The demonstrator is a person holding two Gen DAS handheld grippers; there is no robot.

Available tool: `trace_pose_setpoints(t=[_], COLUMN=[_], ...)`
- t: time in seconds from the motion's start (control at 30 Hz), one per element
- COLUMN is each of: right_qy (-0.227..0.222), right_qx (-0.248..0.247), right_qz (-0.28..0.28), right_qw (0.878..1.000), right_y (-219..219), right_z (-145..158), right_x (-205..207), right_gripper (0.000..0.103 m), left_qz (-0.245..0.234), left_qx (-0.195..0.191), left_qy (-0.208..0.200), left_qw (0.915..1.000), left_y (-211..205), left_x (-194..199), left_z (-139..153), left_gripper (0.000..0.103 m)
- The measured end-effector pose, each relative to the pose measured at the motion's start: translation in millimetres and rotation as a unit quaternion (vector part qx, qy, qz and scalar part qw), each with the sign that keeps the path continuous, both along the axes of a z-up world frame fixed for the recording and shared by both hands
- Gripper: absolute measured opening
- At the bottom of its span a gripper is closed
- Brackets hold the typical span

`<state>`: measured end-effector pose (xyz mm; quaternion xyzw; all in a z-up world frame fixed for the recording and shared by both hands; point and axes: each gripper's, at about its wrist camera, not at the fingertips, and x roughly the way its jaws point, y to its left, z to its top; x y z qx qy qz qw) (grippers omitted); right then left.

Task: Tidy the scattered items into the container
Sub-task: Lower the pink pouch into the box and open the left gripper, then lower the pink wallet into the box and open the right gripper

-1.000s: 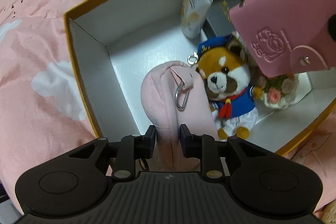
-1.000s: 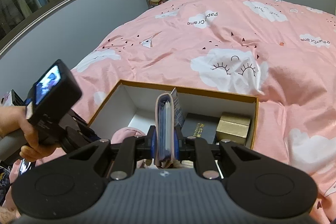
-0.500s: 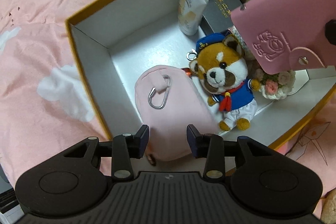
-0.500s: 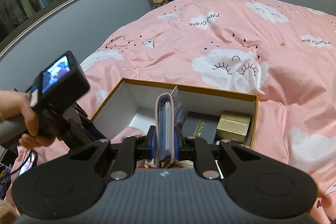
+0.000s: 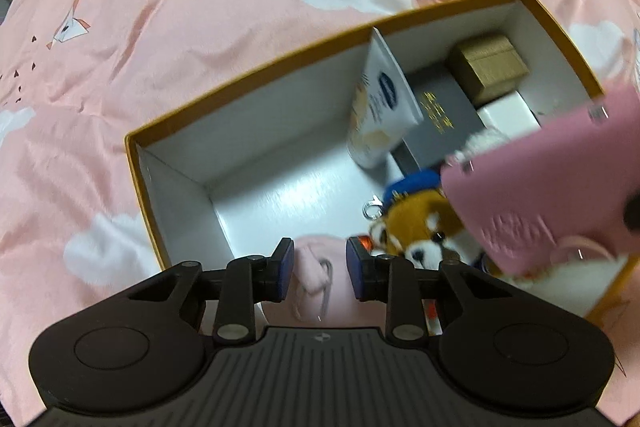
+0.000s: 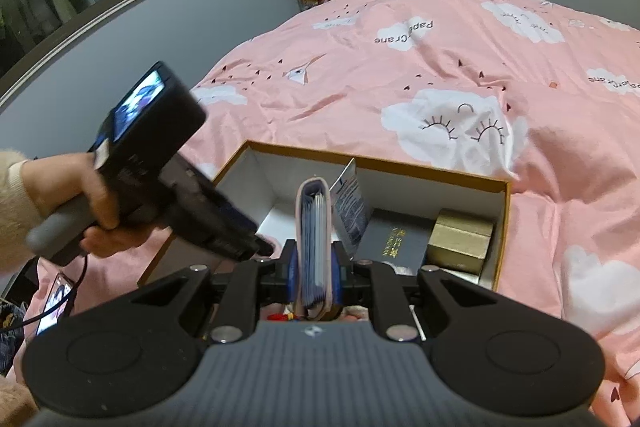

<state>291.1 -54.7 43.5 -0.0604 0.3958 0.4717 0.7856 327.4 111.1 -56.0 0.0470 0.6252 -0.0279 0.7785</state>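
The pink card wallet (image 6: 315, 247) stands upright, pinched between the right gripper (image 6: 316, 277) fingers above the box (image 5: 248, 83); its lower edge is hidden behind the gripper body. The left gripper (image 5: 320, 273) fingers are spread, holding nothing, with the blurred pink pouch (image 5: 316, 279) lying in the box between and below them. Right of them the plush toy (image 5: 420, 231) is half covered by the wallet.

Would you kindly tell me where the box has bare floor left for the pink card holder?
Free floor lies in the box's left half, between its left wall, the cream tube and the pink pouch. The right half is crowded: plush toy, dark box, gold box.
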Motion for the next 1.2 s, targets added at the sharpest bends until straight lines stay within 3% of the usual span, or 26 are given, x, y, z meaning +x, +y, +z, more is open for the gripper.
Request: trace_pose_setpoints(t=[0.13,0.3,0.43,0.6,0.77,0.97,1.2], right_qy=[0.009,0.013,0.021,0.026,0.044,0.076,0.095], right_qx=[0.000,-0.007,-0.011,-0.014,-0.020,-0.035,-0.082], right_qz=[0.012,0.030,0.045,0.067,0.097,0.168,0.273], right_qw=[1.000,0.999,0.999,0.997,0.994,0.982,0.954], right_y=[3.0,9.1,14.2,23.3,40.2,74.4,119.7], right_z=[-1.3,-2.9,-4.1,-2.3,-3.5,-8.1,-15.3], right_x=[-0.2,-0.1,-0.2,0.2,3.7,0.1,-5.2], right_gripper=[0.018,0.018,0.018,0.018,0.018,0.018,0.018], left_qz=[0.010,0.008,0.014,0.027,0.030,0.030,0.026], left_qx=[-0.013,-0.039,-0.046,-0.061,-0.049,-0.052,-0.064], left_qy=[0.023,0.053,0.036,-0.009,-0.056,-0.076,-0.089], left_qw=[0.9996,0.9978,0.9982,0.9978,0.9967,0.9953,0.9936], left_y=[6.1,5.5,8.7,23.7,38.1,48.0,53.8], left_x=[5.2,0.8,-2.2,-19.6,-39.7,-55.3,-72.3], left_z=[-15.4,-26.0,-19.6,12.3,41.5,59.7,60.6], left_gripper=[0.026,0.024,0.024,0.024,0.024,0.024,0.024])
